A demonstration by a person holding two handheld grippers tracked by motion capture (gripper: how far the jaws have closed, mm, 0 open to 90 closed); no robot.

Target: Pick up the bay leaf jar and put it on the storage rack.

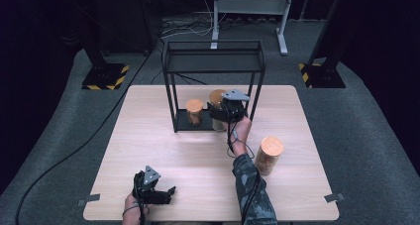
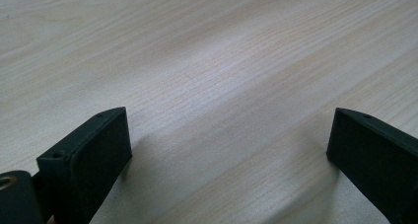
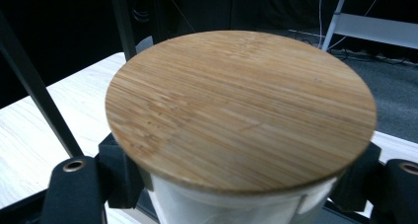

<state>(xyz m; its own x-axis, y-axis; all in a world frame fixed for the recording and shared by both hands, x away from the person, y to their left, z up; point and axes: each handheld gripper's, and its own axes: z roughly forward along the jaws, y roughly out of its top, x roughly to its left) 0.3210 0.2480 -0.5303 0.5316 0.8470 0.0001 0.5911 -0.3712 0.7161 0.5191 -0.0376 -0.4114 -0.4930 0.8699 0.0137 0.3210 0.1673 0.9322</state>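
From my seat at the controls I see the right gripper [image 1: 224, 117] clamped on a clear glass jar with a round bamboo lid [image 3: 240, 110], its two black jaws pressing the glass wall on either side just under the lid's rim. The lid is a flat disc of pale brown bamboo with fine straight grain running across it and a few darker streaks, wider than the glass below it — under the overhang I make out a whitish, translucent wall. In the high view this jar [image 1: 216, 97] stands at the right end of the bottom tray of a black metal two-tier rack [image 1: 213, 62] placed at the far middle of the light wooden table [image 1: 148, 116], and my gripper covers most of its body. Just beside it on the same tray stands a shorter glass jar with a bamboo lid [image 1: 194, 112], holding something brown; the two are close, though I cannot tell whether they touch. A third bamboo-lidded glass jar [image 1: 269, 155] with brownish contents stands on the table to the right of my forearm, well apart from the rack. My left gripper [image 1: 166, 192] rests near the table's near edge with its jaws spread wide — bare wood lies between them.
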